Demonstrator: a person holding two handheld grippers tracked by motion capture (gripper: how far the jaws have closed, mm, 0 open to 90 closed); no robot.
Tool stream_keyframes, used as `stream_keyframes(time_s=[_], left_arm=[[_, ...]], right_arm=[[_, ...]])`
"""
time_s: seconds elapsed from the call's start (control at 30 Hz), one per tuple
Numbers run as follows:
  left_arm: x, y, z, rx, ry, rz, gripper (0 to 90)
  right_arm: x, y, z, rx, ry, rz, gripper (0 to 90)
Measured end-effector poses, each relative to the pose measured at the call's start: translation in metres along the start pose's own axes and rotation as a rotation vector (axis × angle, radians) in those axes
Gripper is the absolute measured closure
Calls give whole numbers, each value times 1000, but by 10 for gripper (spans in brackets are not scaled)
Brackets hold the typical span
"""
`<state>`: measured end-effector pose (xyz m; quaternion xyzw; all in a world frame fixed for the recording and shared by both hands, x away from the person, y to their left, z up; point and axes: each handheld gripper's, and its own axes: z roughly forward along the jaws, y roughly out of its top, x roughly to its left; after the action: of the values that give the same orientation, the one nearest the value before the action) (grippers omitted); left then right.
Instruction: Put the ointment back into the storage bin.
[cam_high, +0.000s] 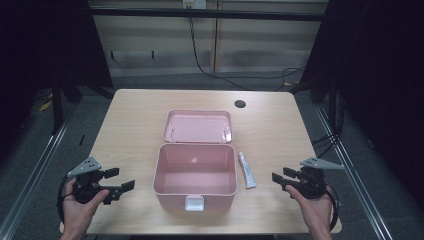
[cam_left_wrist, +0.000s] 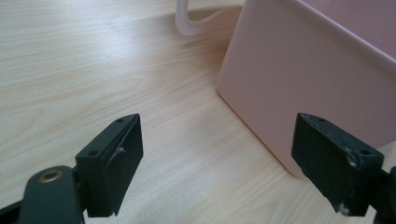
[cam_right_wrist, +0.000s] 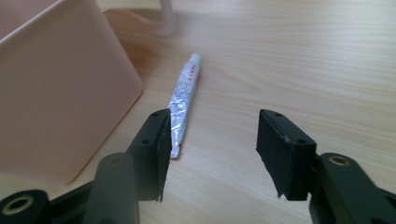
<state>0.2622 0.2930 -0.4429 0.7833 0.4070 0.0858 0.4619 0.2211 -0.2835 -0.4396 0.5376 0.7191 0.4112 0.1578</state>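
A pink plastic box (cam_high: 195, 175) stands open and empty in the middle of the table, its lid (cam_high: 198, 126) lying flat behind it. A small white tube (cam_high: 247, 170) rests on the table just right of the box. My left gripper (cam_high: 121, 180) is held open near the front left, a short way from the box's left wall (cam_left_wrist: 308, 79). My right gripper (cam_high: 279, 178) hovers open at the front right, with the tube (cam_right_wrist: 185, 100) ahead of its left jaw and nothing between its jaws.
The light wooden table (cam_high: 130, 130) has a round cable hole (cam_high: 240, 104) at the back right. The box has a white latch (cam_high: 194, 203) on its front. Dark curtains and metal rails flank the table.
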Motion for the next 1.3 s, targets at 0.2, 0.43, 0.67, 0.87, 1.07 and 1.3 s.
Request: stream_keyframes(time_s=[0.2,0.43,0.67,0.87,1.07,1.3], left_arm=[[0,0,-1,-2,4,-3,168],[1,-1,0,5,5,-1,168],[1,-1,-1,-1,2,-7,168],[1,-1,-1,-2,0,-7,168],[1,-1,-1,0,1,-8,168],[1,-1,-1,1,-1,-8,168]], right_arm=[[6,11,3,51,17,-28,535],[11,28,10,155,65,-6,570],[13,41,22,222,78,10,504],[17,48,35,301,103,2,560],[19,56,41,364,130,0,569],[22,66,51,427,151,4,588]])
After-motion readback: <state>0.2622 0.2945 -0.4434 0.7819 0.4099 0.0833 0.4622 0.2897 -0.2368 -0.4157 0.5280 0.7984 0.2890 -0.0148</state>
